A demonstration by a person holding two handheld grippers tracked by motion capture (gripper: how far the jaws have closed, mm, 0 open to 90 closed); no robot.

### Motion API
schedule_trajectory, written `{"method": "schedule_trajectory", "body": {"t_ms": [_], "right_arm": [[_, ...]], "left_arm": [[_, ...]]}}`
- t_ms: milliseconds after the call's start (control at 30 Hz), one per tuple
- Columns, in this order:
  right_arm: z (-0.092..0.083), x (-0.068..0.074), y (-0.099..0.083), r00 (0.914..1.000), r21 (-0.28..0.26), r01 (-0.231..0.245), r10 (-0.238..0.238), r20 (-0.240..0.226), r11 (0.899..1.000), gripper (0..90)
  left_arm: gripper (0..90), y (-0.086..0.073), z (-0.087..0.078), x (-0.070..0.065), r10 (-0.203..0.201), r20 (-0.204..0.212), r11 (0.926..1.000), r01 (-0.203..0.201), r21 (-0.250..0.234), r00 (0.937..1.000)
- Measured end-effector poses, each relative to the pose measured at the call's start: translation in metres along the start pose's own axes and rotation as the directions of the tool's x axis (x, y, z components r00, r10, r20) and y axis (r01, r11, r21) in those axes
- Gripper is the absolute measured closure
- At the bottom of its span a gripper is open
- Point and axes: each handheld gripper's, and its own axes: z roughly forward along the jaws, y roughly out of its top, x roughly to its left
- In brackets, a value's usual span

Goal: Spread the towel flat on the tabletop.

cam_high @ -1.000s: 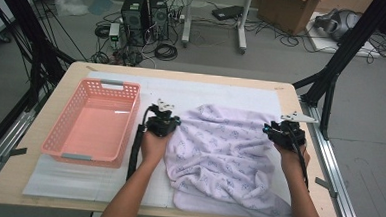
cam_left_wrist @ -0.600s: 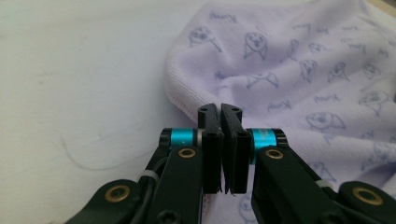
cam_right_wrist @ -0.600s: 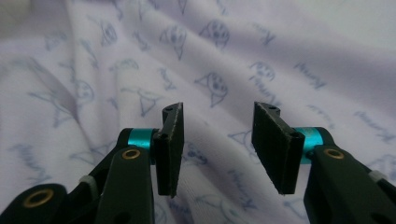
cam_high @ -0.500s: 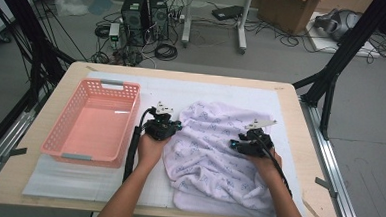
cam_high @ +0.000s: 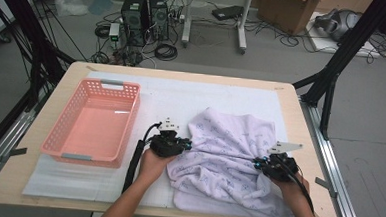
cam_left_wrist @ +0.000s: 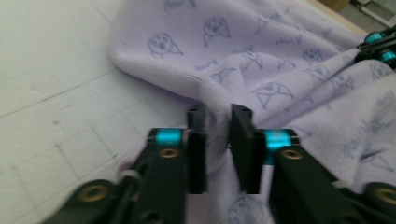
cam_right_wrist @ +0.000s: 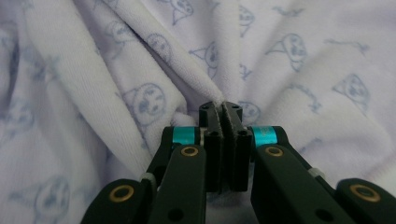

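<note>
A lilac towel [cam_high: 228, 160] printed with small animal faces lies crumpled on the right half of the table. My left gripper [cam_high: 185, 145] is at the towel's left edge. Its jaws have just been opening. A fold of the towel [cam_left_wrist: 215, 93] sits loosely between my left gripper's jaws [cam_left_wrist: 217, 116]. My right gripper [cam_high: 258, 163] is on the towel's right side. Its jaws have just been closing, and my right gripper [cam_right_wrist: 220, 109] is shut on a ridge of the towel [cam_right_wrist: 187, 79]. A taut crease runs between the two grippers. The right gripper [cam_left_wrist: 371, 46] also appears far off in the left gripper view.
A pink plastic basket [cam_high: 119, 86] with nothing in it stands on the left of the white mat [cam_high: 181, 100]. The wooden table [cam_high: 183, 74] ends close behind the mat. Black frame posts, cables and computer cases stand on the floor beyond.
My right gripper swung left onto the towel, then drew back toward the front right with a fold pinched. My left gripper shifted toward the front and its jaws parted. The towel bunched into a ridge.
</note>
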Motion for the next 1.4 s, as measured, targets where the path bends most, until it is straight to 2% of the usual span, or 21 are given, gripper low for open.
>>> {"method": "schedule_trajectory", "body": {"t_ms": [33,100,167,233,300,367,467,533,633,700,767,833,900,933,1000,1033,1133,1200,1233,1300,1400], "right_arm": [[-0.005,0.0,-0.004,0.9999,0.004,-0.002,0.002,0.015,1.0,87.3],[-0.013,0.001,-0.009,0.9986,0.018,-0.003,0.002,0.053,1.0,87.2],[-0.017,0.0,-0.013,0.9976,0.018,-0.004,0.003,0.07,1.0,86.7],[-0.02,0.0,-0.015,0.9984,-0.018,-0.017,0.018,0.054,1.0,82.6],[-0.024,-0.002,-0.015,0.9987,-0.082,-0.031,0.035,0.038,0.996,73.1],[-0.029,-0.004,-0.014,0.998,-0.142,-0.047,0.053,0.036,0.989,69.3],[-0.034,-0.004,-0.012,0.9959,-0.192,-0.043,0.057,0.07,0.98,63.9],[-0.034,-0.005,-0.012,0.993,-0.209,-0.054,0.075,0.092,0.977,61.0],[-0.032,-0.005,-0.012,0.992,-0.211,-0.066,0.087,0.091,0.975,60.2],[-0.03,-0.004,-0.012,0.9928,-0.21,-0.06,0.08,0.089,0.976,60.2],[-0.029,-0.004,-0.013,0.9934,-0.204,-0.049,0.069,0.091,0.978,60.3],[-0.03,-0.005,-0.013,0.9929,-0.206,-0.053,0.073,0.094,0.977,60.3],[-0.031,-0.006,-0.013,0.9923,-0.214,-0.061,0.083,0.092,0.975,60.3],[-0.032,-0.006,-0.013,0.9921,-0.217,-0.064,0.085,0.092,0.974,60.3],[-0.033,-0.006,-0.013,0.9922,-0.218,-0.06,0.082,0.094,0.974,60.3],[-0.033,-0.005,-0.013,0.9921,-0.222,-0.055,0.078,0.098,0.974,60.3],[-0.033,-0.005,-0.012,0.9924,-0.221,-0.05,0.073,0.099,0.974,60.5],[-0.032,-0.004,-0.012,0.9922,-0.219,-0.056,0.079,0.096,0.974,60.9],[-0.032,-0.004,-0.012,0.9923,-0.218,-0.054,0.076,0.097,0.975,61.0],[-0.032,-0.004,-0.012,0.9923,-0.218,-0.049,0.072,0.101,0.975,61.2],[-0.033,-0.004,-0.012,0.9916,-0.224,-0.057,0.081,0.101,0.973,61.4]], "left_arm": [[63.2,0.002,0.0,0.0,-0.01,-0.008,0.9998,0.01,-0.016,0.9999],[59.7,0.006,-0.001,0.004,-0.01,-0.029,0.9989,0.008,-0.046,0.9995],[57.8,0.012,-0.001,0.01,-0.007,-0.056,0.998,0.004,-0.063,0.9984],[57.7,0.018,0.002,0.017,-0.008,-0.078,0.9973,0.002,-0.073,0.9969],[57.7,0.024,0.007,0.024,-0.021,-0.092,0.9962,0.013,-0.086,0.9956],[58.6,0.032,0.013,0.031,-0.043,-0.089,0.9956,0.036,-0.087,0.9951],[64.6,0.044,0.024,0.038,-0.041,-0.087,0.9951,0.032,-0.094,0.9954],[65.7,0.05,0.034,0.043,-0.043,-0.092,0.9951,0.034,-0.093,0.9948],[65.6,0.059,0.051,0.05,-0.061,-0.101,0.997,0.056,-0.053,0.993],[64.1,0.064,0.061,0.051,-0.081,-0.077,0.9958,0.077,-0.048,0.9937],[62.6,0.063,0.07,0.048,-0.079,-0.058,0.9962,0.076,-0.042,0.9952],[59.0,0.061,0.079,0.041,-0.06,-0.03,0.9982,0.06,-0.005,0.9977],[51.0,0.058,0.087,0.035,-0.042,-0.005,0.9985,0.042,0.034,0.9991],[45.8,0.057,0.09,0.03,-0.018,-0.006,0.9983,0.018,0.055,0.9998],[44.5,0.055,0.096,0.022,0.043,-0.014,0.9949,-0.042,0.092,0.999],[44.2,0.054,0.099,0.019,0.059,-0.019,0.9926,-0.057,0.107,0.9981],[42.7,0.053,0.101,0.008,0.137,-0.065,0.9837,-0.128,0.126,0.9885],[50.2,0.053,0.101,0.004,0.171,-0.058,0.978,-0.162,0.132,0.9836],[58.7,0.053,0.102,0.002,0.174,-0.041,0.977,-0.167,0.132,0.9839],[72.5,0.052,0.102,-0.002,0.2,-0.024,0.9717,-0.195,0.133,0.9795],[81.4,0.053,0.101,-0.002,0.175,-0.026,0.9758,-0.17,0.137,0.9842]]}}
